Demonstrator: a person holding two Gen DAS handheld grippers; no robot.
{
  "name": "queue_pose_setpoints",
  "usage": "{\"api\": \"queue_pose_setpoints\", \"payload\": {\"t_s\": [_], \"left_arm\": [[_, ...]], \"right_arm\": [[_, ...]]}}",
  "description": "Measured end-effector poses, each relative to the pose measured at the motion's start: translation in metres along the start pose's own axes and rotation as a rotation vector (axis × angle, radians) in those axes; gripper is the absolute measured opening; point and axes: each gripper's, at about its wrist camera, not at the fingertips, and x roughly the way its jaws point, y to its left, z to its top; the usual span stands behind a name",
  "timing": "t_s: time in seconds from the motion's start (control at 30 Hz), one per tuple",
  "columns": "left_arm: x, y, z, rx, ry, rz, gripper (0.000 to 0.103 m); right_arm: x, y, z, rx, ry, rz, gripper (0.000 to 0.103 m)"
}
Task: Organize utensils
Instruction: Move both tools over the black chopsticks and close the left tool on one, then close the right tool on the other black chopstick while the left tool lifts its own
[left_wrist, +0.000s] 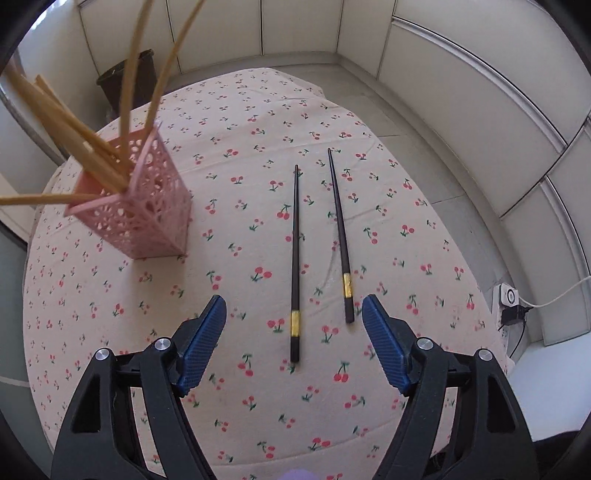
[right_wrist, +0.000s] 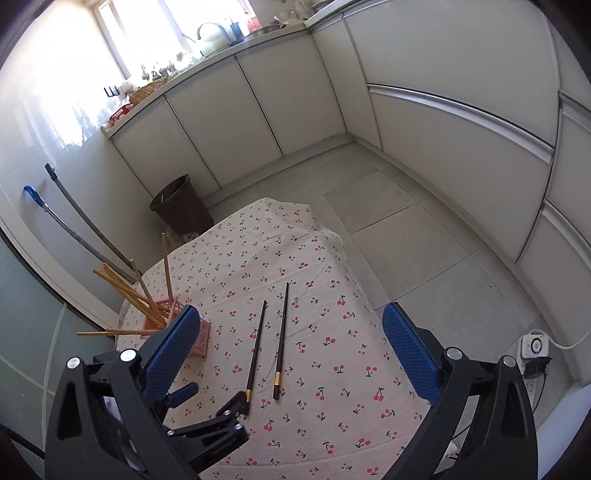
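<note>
Nearest the camera, the left gripper (left_wrist: 293, 325) hovers low over the cloth-covered bench (left_wrist: 424, 229), jaws spread wide and holding nothing, lined up over the gold-banded ends of two dark chopsticks (left_wrist: 295, 258) lying side by side. The right gripper (right_wrist: 288, 347) hangs higher, jaws likewise spread and empty. This looks like the approach before a pickup; the next move would call for descending and closing on one chopstick without disturbing its neighbour. Further left stands the pink lattice holder (left_wrist: 147, 218), already bristling with bamboo chopsticks (left_wrist: 70, 129), whose tops run out of frame.
</note>
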Motion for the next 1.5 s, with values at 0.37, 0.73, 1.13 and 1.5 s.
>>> {"api": "queue_pose_setpoints", "payload": {"t_s": [0.37, 0.73, 1.13, 1.5], "left_arm": [[0.078, -0.016, 0.111, -0.022, 0.153, 0.081, 0.056], [0.119, -0.007, 0.116, -0.051, 0.233, 0.041, 0.023], [0.065, -0.007, 0.024, 0.095, 0.132, -0.014, 0.003], [-0.095, 0.056, -0.064, -0.04, -0.257, -0.001, 0.004]], "right_arm": [[-0.002, -0.028, 0.014, 0.101, 0.051, 0.075, 0.096], [0.024, -0.05, 0.02, 0.201, 0.129, 0.079, 0.096], [0.139, -0.035, 0.011, 0.161, 0.286, -0.098, 0.096], [0.268, 0.022, -0.022, -0.025, 0.416, -0.255, 0.096]]}}
